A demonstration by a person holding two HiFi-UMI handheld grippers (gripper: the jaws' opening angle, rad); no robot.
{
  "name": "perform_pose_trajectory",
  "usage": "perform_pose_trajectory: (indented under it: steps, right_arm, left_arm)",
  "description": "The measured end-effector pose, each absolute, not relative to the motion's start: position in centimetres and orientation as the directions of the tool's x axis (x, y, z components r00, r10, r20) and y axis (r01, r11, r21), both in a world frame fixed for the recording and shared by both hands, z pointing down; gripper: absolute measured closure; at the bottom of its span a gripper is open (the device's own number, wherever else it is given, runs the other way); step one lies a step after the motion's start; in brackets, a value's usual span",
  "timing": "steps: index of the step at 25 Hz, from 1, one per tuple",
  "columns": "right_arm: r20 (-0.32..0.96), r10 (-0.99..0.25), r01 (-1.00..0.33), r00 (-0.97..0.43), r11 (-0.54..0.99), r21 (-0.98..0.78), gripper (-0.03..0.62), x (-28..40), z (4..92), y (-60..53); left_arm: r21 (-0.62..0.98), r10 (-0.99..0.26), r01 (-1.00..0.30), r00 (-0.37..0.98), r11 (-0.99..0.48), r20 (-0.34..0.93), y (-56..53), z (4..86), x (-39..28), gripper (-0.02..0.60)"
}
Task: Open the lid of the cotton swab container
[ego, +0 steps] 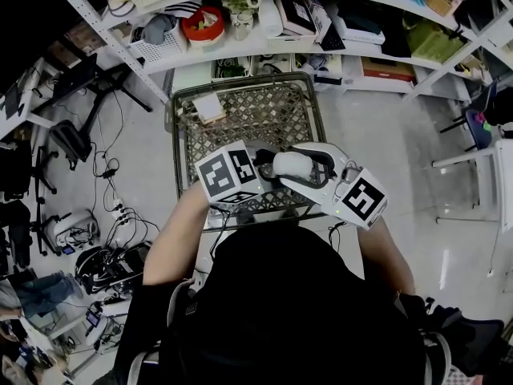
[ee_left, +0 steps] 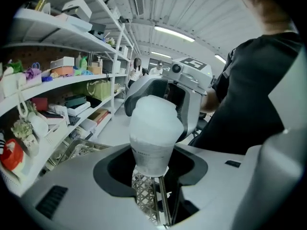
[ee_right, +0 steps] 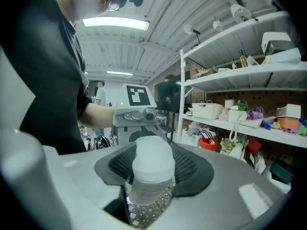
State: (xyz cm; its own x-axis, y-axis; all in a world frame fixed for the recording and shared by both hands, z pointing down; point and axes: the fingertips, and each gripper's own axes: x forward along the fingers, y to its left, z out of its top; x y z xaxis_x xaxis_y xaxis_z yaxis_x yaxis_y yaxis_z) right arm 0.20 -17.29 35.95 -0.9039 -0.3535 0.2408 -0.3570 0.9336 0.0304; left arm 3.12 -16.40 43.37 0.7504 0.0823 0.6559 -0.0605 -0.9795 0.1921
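White plastic lid (ee_right: 152, 159) sits clamped between the ribbed pads of my right gripper (ee_right: 152, 176), whose jaws stand wide around it. My left gripper (ee_left: 151, 169), jaws also wide, is closed on the translucent body of the cotton swab container (ee_left: 149, 152), which hangs in the air between the two tools, lid still on. Below it is a wire cart (ego: 256, 111) on a pale floor (ego: 377, 135), with cluttered shelves (ego: 321, 18) beyond.

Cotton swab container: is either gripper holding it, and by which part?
Both. The left gripper clamps the cotton swab container by its lower body; the right gripper is closed on its lid.
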Motion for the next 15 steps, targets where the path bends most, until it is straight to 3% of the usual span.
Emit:
perform_pose_trajectory:
  steps: [4, 10, 15]
  right_arm:
    - [0.241, -0.359, -0.36, -0.901, 0.932, 0.044, 0.358, 0.3, 35.8, -17.4]
    - [0.102, -0.333, -0.34, -0.937, 0.939, -0.056, 0.355, 1.3, 33.7, -17.9]
    - [0.048, -0.352, -0.355, -0.935, 0.93, -0.095, 0.414, 1.6, 32.9, -18.2]
  left_arm:
    - [0.154, 0.05, -0.069, 0.753, -0.986, 0.656, -16.7, 43.2, 3.2, 0.385]
    - [0.112, -0.01, -0.116, 0.735, -0.987, 0.678, -18.4, 43.1, 2.6, 0.385]
    - [0.107, -0.057, -0.175, 0.734, -0.979, 0.676, -19.6, 43.1, 1.8, 0.385]
